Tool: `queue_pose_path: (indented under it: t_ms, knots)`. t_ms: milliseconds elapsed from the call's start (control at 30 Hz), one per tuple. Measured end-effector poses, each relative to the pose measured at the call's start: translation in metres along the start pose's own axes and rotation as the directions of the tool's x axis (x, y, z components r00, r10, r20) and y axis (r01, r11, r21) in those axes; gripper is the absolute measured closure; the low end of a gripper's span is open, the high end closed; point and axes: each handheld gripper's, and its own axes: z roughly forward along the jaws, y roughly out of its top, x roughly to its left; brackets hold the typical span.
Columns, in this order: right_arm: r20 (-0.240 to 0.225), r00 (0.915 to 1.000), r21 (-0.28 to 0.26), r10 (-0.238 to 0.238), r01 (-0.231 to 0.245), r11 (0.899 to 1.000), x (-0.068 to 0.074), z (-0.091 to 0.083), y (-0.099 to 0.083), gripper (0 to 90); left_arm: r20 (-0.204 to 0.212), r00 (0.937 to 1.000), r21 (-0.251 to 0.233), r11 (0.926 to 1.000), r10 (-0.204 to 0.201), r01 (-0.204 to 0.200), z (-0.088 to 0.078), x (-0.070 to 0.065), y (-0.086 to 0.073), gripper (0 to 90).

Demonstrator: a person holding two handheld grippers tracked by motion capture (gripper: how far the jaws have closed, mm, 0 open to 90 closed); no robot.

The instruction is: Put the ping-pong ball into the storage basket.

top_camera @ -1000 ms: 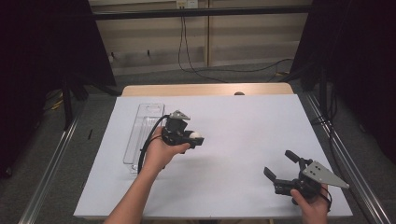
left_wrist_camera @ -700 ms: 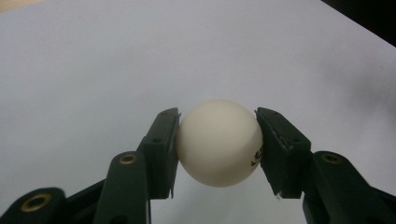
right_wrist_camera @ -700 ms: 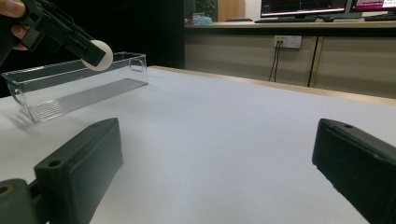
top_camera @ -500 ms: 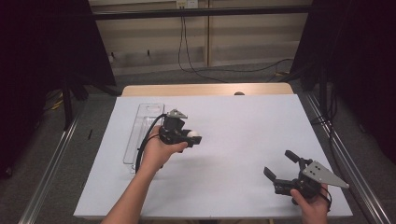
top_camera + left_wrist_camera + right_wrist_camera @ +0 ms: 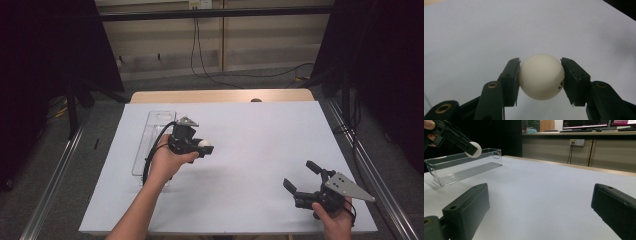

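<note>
My left gripper [image 5: 200,147] hangs a little above the white table, just right of the clear plastic tray [image 5: 145,145]. It is shut on a white ball [image 5: 204,143]. In the left gripper view both pads press the sides of the ball [image 5: 541,76], which carries a small dark print mark, over bare white table. My right gripper [image 5: 302,178] rests low near the front right corner, open with nothing between its fingers. In the right gripper view the jaws stand wide apart, and far off at the left the ball [image 5: 473,149] shows in front of the tray [image 5: 461,171].
The table [image 5: 260,130] is covered in white, with a wooden strip [image 5: 220,95] along its far edge. Metal rails run along both sides. The long narrow tray lies lengthwise at the left. Dark curtains stand on either side, and cables [image 5: 215,75] lie on the floor beyond.
</note>
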Motion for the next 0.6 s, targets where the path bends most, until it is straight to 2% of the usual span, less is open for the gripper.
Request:
queue_pose_path:
  t_ms: [67,133,200,233,333,367,400,467,500,600]
  knots:
    - [0.005,1.0,-0.002,0.001,-0.001,1.0,0.0,0.0,0.0,1.4,0.0,1.0,0.006,1.0,0.004,-0.004,-0.001,0.001,0.0,51.2]
    - [0.006,1.0,-0.002,0.0,0.0,1.0,0.0,0.0,0.0,1.4,-0.017,0.9998,0.007,0.9999,0.007,-0.007,-0.002,0.001,0.0,51.2]
    - [0.003,1.0,-0.001,-0.003,0.003,1.0,0.0,0.0,0.0,1.4,-0.016,0.9999,-0.001,1.0,-0.002,0.002,-0.003,0.001,-0.001,51.2]
    - [-0.001,1.0,0.001,-0.001,0.001,1.0,0.0,0.0,0.0,1.4,-0.019,0.9998,0.013,0.9998,0.011,-0.011,-0.004,0.002,0.0,51.2]
    - [0.0,1.0,0.0,-0.005,0.005,1.0,0.0,0.0,0.0,1.4,-0.021,0.9998,-0.001,1.0,-0.002,0.002,-0.006,0.003,-0.001,51.2]
    - [0.005,1.0,-0.001,-0.004,0.004,1.0,0.0,0.001,0.0,1.4,-0.018,0.9997,0.019,0.9997,0.015,-0.015,-0.009,0.005,-0.001,51.2]
    - [-0.003,1.0,0.005,-0.004,0.004,1.0,0.0,0.001,-0.001,1.4,-0.025,0.9996,-0.004,1.0,-0.009,0.009,-0.008,0.004,-0.001,51.2]
    - [0.003,1.0,0.003,-0.008,0.008,1.0,0.0,0.001,-0.001,1.4,-0.019,0.9998,-0.002,1.0,-0.004,0.004,-0.01,0.006,-0.002,51.2]
    - [0.004,1.0,0.004,-0.007,0.007,1.0,0.0,0.001,-0.001,1.4,-0.03,0.9996,0.005,1.0,0.001,-0.001,-0.012,0.007,-0.002,51.3]
    - [0.003,1.0,0.004,-0.004,0.004,1.0,0.001,0.002,-0.001,1.4,-0.027,0.9995,-0.004,0.9999,-0.014,0.014,-0.013,0.008,-0.003,51.2]
